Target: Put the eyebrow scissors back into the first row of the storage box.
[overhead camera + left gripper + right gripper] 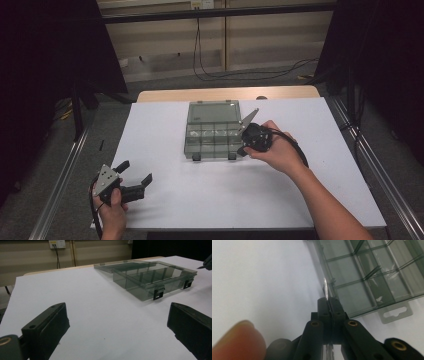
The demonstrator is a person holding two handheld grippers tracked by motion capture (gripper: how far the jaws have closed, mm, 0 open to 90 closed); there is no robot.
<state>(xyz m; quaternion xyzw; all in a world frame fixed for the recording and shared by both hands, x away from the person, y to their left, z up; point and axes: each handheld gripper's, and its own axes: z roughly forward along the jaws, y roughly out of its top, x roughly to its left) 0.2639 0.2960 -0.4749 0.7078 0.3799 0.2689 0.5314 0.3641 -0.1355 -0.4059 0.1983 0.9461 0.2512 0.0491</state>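
You have one see-through box (212, 131) in the middle of the high view, lying on the white worktop (165, 125). It is smoky grey plastic, flat and square-cornered, split into small compartments in two rows. Its lid is open and lies flat behind it. Two black clips (196, 157) sit on its near edge.

You hold two grippers. Your right gripper (242, 134) is at the right edge of the box, a bit right of the middle of the high view. Its black jaws are pinched tight together on a thin, clear, shiny strip (326, 288). I cannot tell what that strip is.

Your left gripper (135, 172) is in the lower left of the high view, well apart from the box. Its jaws stand wide, with nothing between them.

A finger (235, 340) shows blurry at the lower left of the right gripper view. Black cables (210, 70) lie on the floor beyond the worktop.
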